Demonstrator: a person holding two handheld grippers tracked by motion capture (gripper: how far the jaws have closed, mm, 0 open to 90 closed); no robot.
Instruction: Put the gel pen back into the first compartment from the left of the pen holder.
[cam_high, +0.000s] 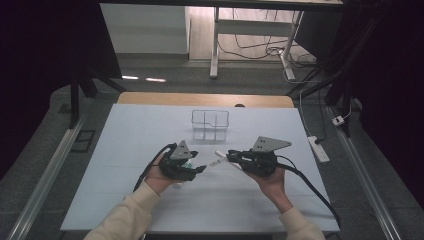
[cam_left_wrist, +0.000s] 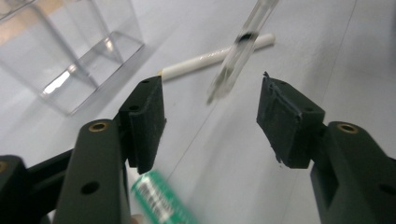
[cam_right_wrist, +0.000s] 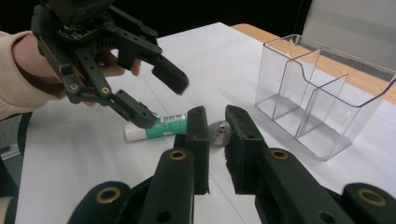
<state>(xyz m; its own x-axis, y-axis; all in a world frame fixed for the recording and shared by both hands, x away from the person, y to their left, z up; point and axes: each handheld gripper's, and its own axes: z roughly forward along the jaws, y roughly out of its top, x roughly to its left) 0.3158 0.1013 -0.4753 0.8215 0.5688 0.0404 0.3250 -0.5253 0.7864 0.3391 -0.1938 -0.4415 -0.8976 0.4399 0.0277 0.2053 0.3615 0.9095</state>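
- Count: two hand-held black two-jaw grippers, one clear pen-like tube, one white stick, one white-and-green tube, one clear plastic divided organiser box.
- Left gripper: jaws stand wide apart with nothing between the pads. In the left gripper view the gripper frames bare table, and the tip of the clear tube hangs just ahead of the gap, nearer the right-hand jaw, touching neither.
- Right gripper: jaws are drawn close together and clamped on the clear, thin transparent tube with a dark band. In the right gripper view the gripper shows the tube's round end seated between the two pads, pointing straight ahead.
- White cylindrical stick: lies flat on the table beyond the left jaws, passing behind the held tube — whether the two touch cannot be told.
- White-and-green labelled tube: lies on the table below the left gripper's lower jaw and just left of the right gripper's left jaw; it also shows blurred under the left jaw.
- Clear plastic divided organiser box: stands upright ahead and right of the right jaws, well apart — empty compartments visible.
- White tabletop: carries all items.
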